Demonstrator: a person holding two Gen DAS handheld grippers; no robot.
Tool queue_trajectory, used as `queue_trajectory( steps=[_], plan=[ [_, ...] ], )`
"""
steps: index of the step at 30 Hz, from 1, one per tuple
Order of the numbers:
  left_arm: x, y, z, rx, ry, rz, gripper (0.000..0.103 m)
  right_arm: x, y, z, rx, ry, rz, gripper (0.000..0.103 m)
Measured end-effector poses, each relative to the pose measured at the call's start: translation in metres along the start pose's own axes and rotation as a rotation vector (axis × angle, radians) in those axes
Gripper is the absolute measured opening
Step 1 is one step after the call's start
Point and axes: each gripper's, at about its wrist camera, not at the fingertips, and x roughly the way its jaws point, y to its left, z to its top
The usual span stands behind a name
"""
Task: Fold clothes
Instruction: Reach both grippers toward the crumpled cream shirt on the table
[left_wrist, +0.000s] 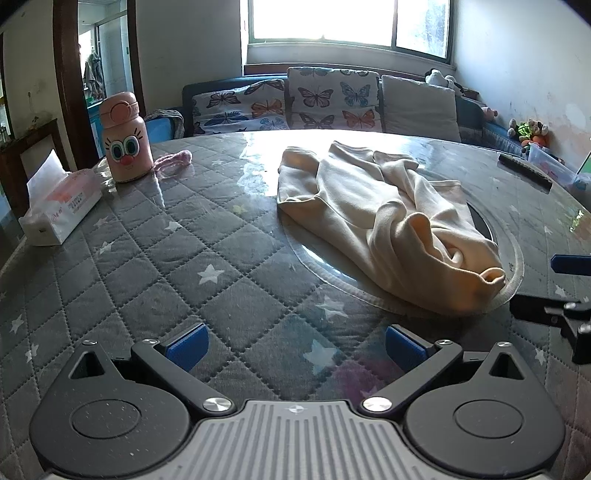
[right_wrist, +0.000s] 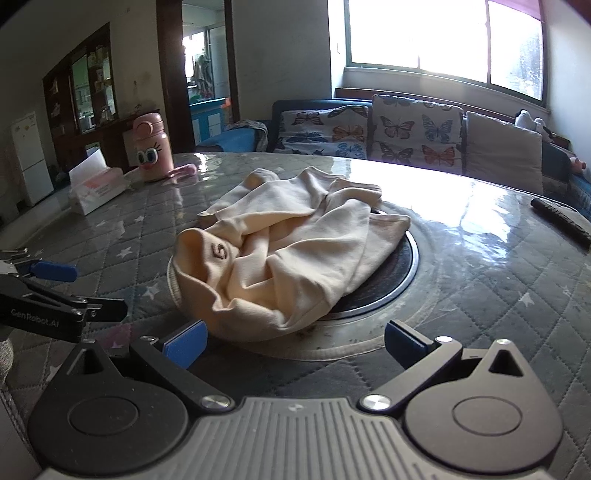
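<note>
A crumpled cream garment (left_wrist: 388, 221) lies in a heap on the round table, over a dark round inset. In the right wrist view the garment (right_wrist: 291, 251) shows a small embroidered letter. My left gripper (left_wrist: 295, 349) is open and empty, low over the quilted cover, to the left of and short of the garment. My right gripper (right_wrist: 295, 341) is open and empty, its fingertips just short of the garment's near edge. The left gripper also shows at the left edge of the right wrist view (right_wrist: 55, 291), and the right gripper at the right edge of the left wrist view (left_wrist: 565, 288).
A pink cartoon bottle (left_wrist: 125, 142) and a tissue box (left_wrist: 59, 206) stand at the table's far left, with a pink strap (left_wrist: 173, 162) beside them. A black remote (right_wrist: 561, 221) lies at the far right. A dark round inset (right_wrist: 391, 273) sits under the garment. A butterfly-print sofa (left_wrist: 295, 103) stands behind the table.
</note>
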Motion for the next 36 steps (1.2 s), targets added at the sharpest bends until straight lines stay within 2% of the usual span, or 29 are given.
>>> queue_trajectory(
  steps=[4,13,24,36],
  plan=[
    [-0.001,-0.002,-0.001,0.002,0.008,0.001,0.103,-0.001,-0.002,0.002,-0.002,0.004,-0.005,0.103],
    [-0.002,0.002,-0.008,-0.004,0.02,-0.003,0.103,0.005,0.021,-0.006,0.009,0.026,0.002,0.103],
    [-0.006,0.007,-0.01,0.0,0.018,-0.006,0.103,-0.001,0.023,-0.014,0.016,0.042,-0.019,0.103],
    [0.003,0.032,-0.01,0.004,0.024,-0.018,0.103,0.002,0.024,-0.008,-0.01,0.072,0.0,0.103]
  ],
)
